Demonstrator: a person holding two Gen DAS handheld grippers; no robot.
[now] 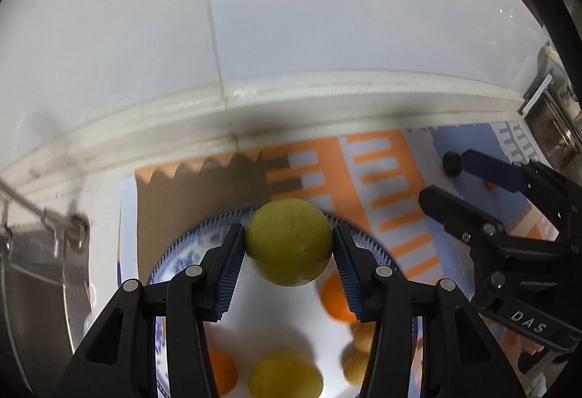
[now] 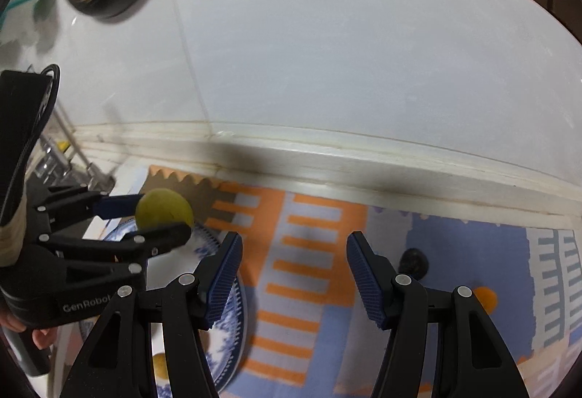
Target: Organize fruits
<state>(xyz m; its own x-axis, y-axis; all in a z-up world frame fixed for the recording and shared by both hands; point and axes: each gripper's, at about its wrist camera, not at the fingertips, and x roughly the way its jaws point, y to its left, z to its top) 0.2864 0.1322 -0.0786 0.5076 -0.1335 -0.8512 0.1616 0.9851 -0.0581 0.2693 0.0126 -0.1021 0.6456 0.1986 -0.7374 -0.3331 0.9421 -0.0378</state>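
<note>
My left gripper (image 1: 289, 245) is shut on a yellow-green round fruit (image 1: 289, 241) and holds it above a blue-and-white plate (image 1: 189, 238). On the plate lie an orange fruit (image 1: 336, 299), another yellow-green fruit (image 1: 285, 376), a second orange one (image 1: 222, 372) and small brown walnut-like pieces (image 1: 358, 350). My right gripper (image 2: 294, 274) is open and empty over the patterned mat, right of the plate (image 2: 232, 318). In the right wrist view the left gripper (image 2: 160, 216) holds the fruit (image 2: 163, 210). A dark fruit (image 2: 413, 261) and a small orange fruit (image 2: 485, 298) lie on the mat.
An orange, blue and white patterned mat (image 2: 309, 252) covers the counter against a white tiled wall (image 2: 327, 52). A metal rack (image 1: 43, 252) stands at the left. A metal fitting (image 1: 553, 121) is at the far right. The dark fruit also shows in the left wrist view (image 1: 452, 163).
</note>
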